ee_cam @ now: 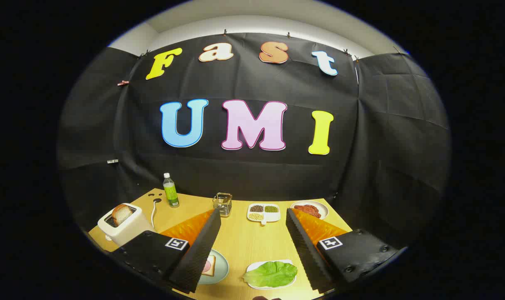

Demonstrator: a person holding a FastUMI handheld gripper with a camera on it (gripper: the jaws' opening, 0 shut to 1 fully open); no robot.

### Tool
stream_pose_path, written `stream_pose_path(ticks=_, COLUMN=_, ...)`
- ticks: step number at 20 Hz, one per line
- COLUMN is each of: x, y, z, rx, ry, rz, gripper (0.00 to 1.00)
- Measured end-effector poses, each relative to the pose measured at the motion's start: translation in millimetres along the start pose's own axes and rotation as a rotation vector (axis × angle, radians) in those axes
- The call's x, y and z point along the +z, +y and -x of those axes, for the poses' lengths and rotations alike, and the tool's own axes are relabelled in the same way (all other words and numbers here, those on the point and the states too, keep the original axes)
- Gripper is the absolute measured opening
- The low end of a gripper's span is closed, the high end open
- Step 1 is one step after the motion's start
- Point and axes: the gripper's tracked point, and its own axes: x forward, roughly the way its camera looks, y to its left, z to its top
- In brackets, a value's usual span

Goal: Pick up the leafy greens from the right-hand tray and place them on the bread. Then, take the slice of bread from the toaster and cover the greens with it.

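Note:
My gripper [252,221] is open, its two fingers spread wide above the wooden table [240,241], with nothing between them. The leafy greens [271,273] lie on a white tray [258,285] below and between the fingers, close to the right one. A pale plate [220,266] beside the left finger carries a slice of bread [208,266] with something pink on it, partly hidden by that finger. Off to the left stands a white toaster [125,225] with a bread slice [121,213] sticking up out of its slot.
Beyond the fingers, at the back of the table, are a green bottle [170,190], a small wire holder [222,203], a divided white dish of grains [263,211] and a plate of reddish meat [309,209]. The toaster's cord [154,210] trails behind it.

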Motion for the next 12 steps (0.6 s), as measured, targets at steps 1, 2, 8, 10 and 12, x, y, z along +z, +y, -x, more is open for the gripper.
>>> stream_pose_path(ticks=1, x=-1, y=0, z=3, rx=-0.003, ry=0.002, rz=-0.003, gripper=0.97)
stream_pose_path(ticks=2, x=-2, y=-1, z=4, rx=-0.009, ry=0.006, rz=-0.006, gripper=0.98)
stream_pose_path(ticks=8, x=-8, y=-6, z=5, rx=-0.036, ry=0.031, rz=-0.021, gripper=0.98)
stream_pose_path(ticks=10, x=-10, y=-8, z=6, rx=-0.04, ry=0.04, rz=-0.026, gripper=0.98)
stream_pose_path(ticks=12, x=-15, y=-9, z=6, rx=-0.042, ry=0.055, rz=-0.031, gripper=0.98)
